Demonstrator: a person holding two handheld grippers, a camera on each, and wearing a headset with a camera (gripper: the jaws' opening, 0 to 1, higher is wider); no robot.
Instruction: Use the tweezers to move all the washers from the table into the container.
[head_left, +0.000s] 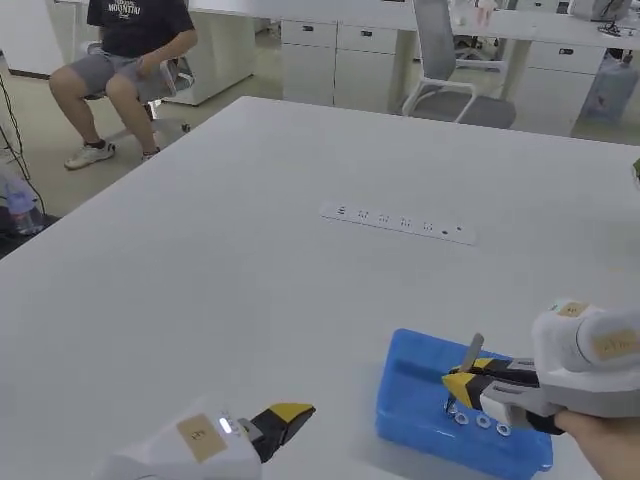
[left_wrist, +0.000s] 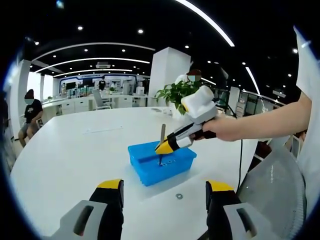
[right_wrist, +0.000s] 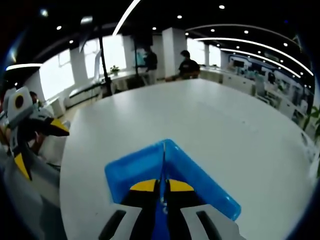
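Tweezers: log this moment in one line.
right claw: shut on tweezers, tips in blue container | washers: several in container, one on table | left claw: open, empty

Even, diffuse overhead light fell on the matte white table (head_left: 200, 260) in the head view, and the blue plastic container (head_left: 415, 392) cast only a soft grey shadow along its near edge. In the left gripper view the dark ceiling carried small round spotlights (left_wrist: 140, 31) and long white strip lights (left_wrist: 205, 20), bent into arcs by the fisheye. In the right gripper view the tall windows (right_wrist: 114, 52) at the left were blown out to white, and the edges were smeared and dim. The yellow-tipped right gripper (right_wrist: 161, 185), close to the lens, looked soft, and the thin metal tweezers (right_wrist: 163, 160) showed as a faint pale line against the blue.
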